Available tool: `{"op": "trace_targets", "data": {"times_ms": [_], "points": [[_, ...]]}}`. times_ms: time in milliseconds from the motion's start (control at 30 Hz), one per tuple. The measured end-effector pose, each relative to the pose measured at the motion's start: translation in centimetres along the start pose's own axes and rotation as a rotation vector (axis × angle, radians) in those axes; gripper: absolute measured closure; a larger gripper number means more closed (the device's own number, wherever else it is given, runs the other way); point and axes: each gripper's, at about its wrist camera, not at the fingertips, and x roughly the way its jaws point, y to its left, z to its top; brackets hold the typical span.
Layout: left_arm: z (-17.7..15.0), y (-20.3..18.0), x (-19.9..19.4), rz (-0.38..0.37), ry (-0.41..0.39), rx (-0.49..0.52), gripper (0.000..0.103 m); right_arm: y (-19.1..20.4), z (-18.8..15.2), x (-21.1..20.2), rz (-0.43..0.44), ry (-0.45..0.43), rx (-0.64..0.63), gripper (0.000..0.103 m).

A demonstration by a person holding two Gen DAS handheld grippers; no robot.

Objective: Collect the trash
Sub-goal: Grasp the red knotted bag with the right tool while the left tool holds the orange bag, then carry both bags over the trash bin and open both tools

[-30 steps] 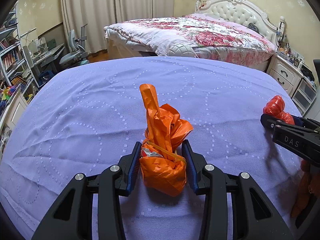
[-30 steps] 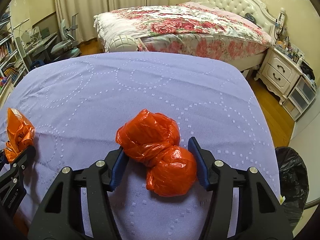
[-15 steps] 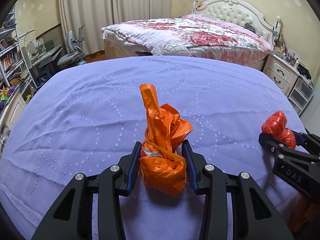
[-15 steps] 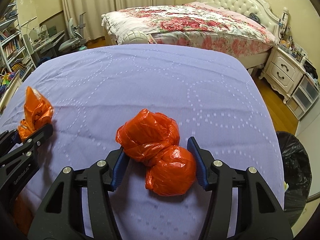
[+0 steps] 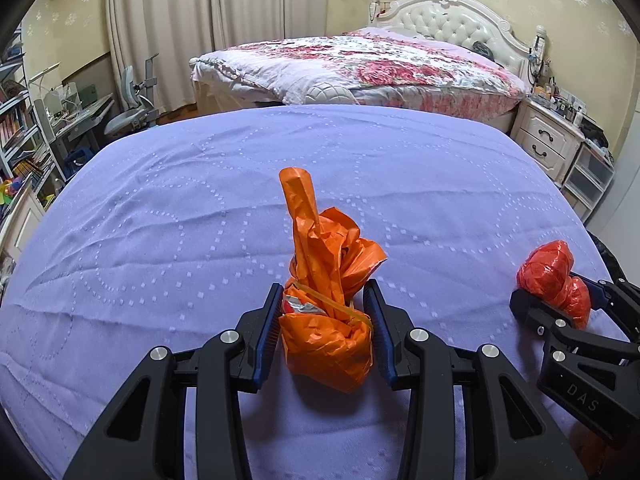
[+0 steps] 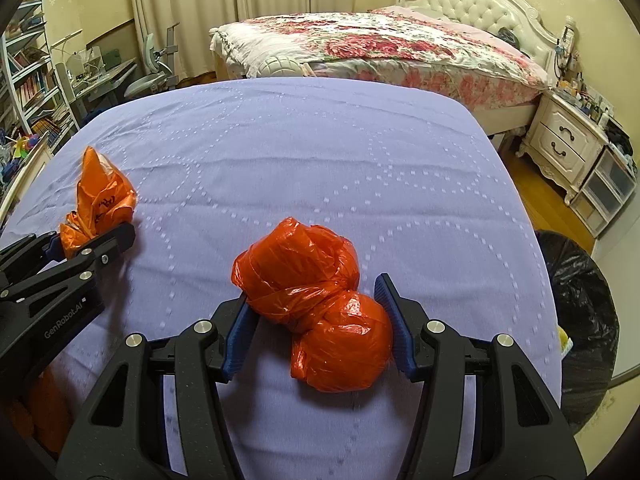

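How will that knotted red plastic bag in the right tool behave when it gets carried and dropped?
The red bag looks like thin crinkled film bulging between the right tool pads, so probably soft and squashy. Its glossy surface may slip a little. It seems light for its size, and its two rounded lobes might roll briefly on the purple cover.
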Motion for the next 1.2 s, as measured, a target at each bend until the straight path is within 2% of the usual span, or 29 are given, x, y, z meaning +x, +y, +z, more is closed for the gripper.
{"op": "trace_targets", "data": {"times_ms": [267, 667, 1200], "points": [[-1.1, -2.1, -1.4, -0.023, -0.023, 0.029, 0.062, -1.0, -1.7, -1.8, -0.004, -0.019, 0.024, 0.048], [-2.3, -7.3, -3.3, -0.093, -0.066, 0.103, 0.062, -5.4, -4.0, -5.1, -0.069, -0.08, 0.104, 0.048], [-0.6, -16.3, -4.3, -0.215, -0.125, 0.236, 0.062, -15.3, -5.8, -8.8, -0.253, -0.154, 0.267, 0.047]]}}
